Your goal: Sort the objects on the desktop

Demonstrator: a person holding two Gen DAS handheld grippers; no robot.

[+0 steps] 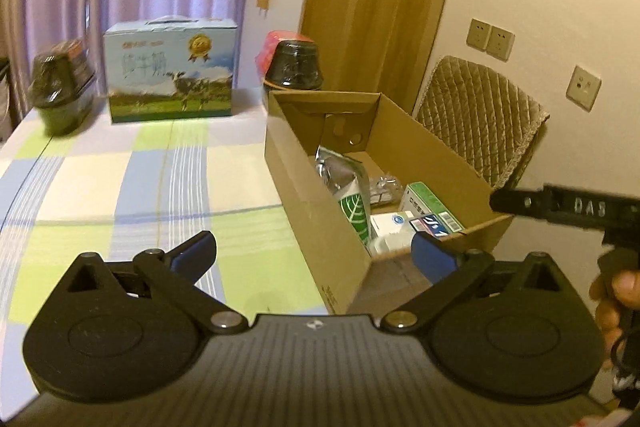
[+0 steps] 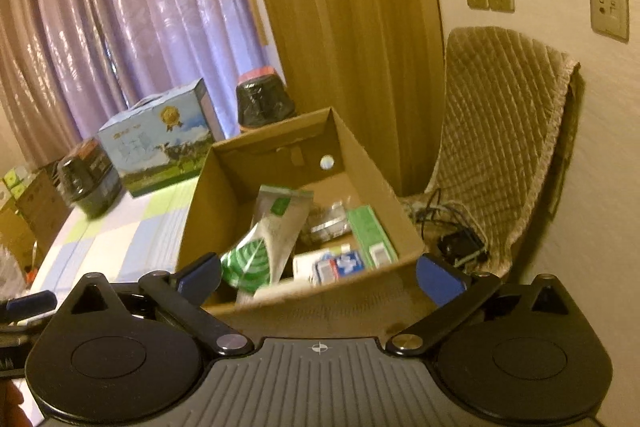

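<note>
You are holding both tools spread wide and empty, the left tool [image 1: 314, 255] over the checked counter [image 1: 120, 187], the right tool [image 2: 320, 277] facing the cardboard box [image 2: 404, 223]. Sorted items are lying inside: a green-leaf pouch [image 2: 256, 247] and small cartons [image 2: 340, 265], presumably collected there.

One cardboard box [image 1: 320, 195], two black jars [image 1: 294, 65], one milk carton [image 1: 170, 67].
</note>
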